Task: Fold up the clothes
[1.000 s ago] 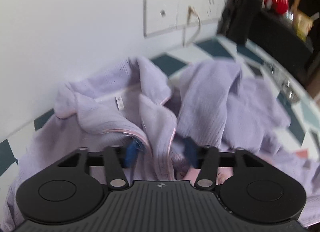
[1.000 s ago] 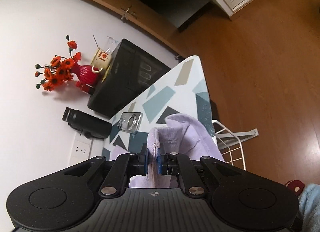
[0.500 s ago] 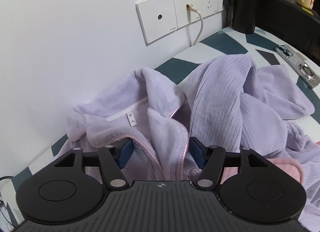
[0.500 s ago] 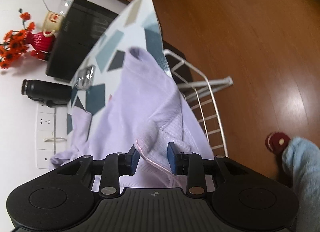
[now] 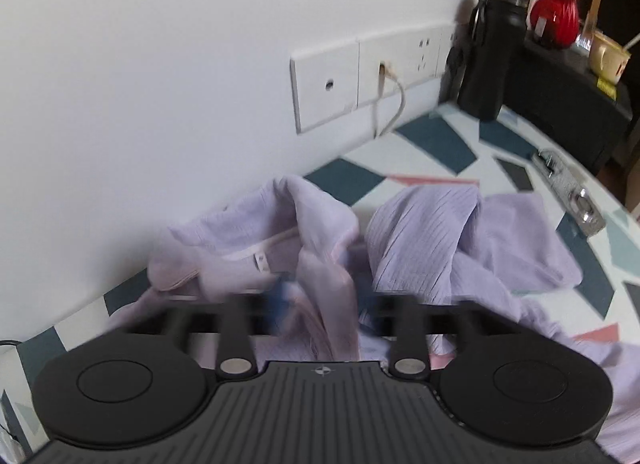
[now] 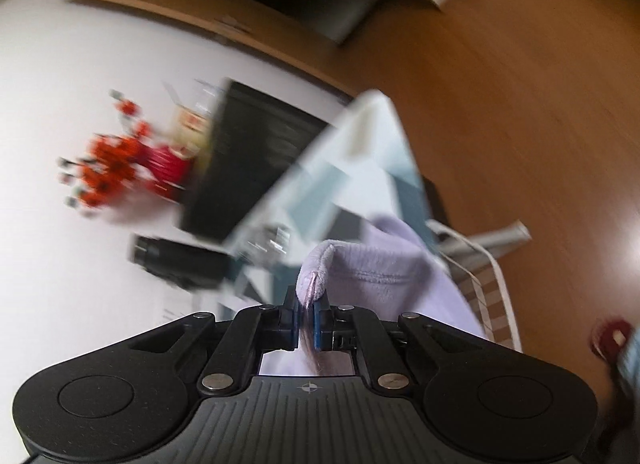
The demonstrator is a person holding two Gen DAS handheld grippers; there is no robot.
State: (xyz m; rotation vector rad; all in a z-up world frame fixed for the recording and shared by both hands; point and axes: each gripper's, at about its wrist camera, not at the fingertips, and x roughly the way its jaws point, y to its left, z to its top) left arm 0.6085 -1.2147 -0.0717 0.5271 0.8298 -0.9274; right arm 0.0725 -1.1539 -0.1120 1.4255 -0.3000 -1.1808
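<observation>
1. A white wall with a row of white wall sockets (image 5: 366,80) backs an ironing board with a white cover printed in teal, grey and pink shapes (image 5: 436,148); in the right wrist view a brown wooden floor (image 6: 540,84) lies below it.

2. The task's thing, a crumpled lilac ribbed fleece garment with pale pink edging (image 5: 440,240), lies heaped on the near part of the board, its collar and white neck label against the wall on the left and looser folds spreading right.

3. The relation that matters: the left gripper (image 5: 320,308) sits directly at the near side of the collar, with the pink-edged front band running from the collar down between its fingers. Its jaws are spread wide; motion blur hides whether the pads touch cloth.

4. The right gripper (image 6: 306,318) has its blue pads pressed together on a folded edge of the garment, which rises just beyond the fingertips; the rest hangs over the board's right edge.

5. My judgement: the left gripper is nearer the collar and would need to close on the front band so the garment can be stretched flat between both tools.

6. Further out stand a black cylindrical flask (image 5: 494,52), a red vase of orange flowers (image 5: 558,12) on a black cabinet (image 5: 568,104), and a clear plastic object (image 5: 570,196) lying on the board.
</observation>
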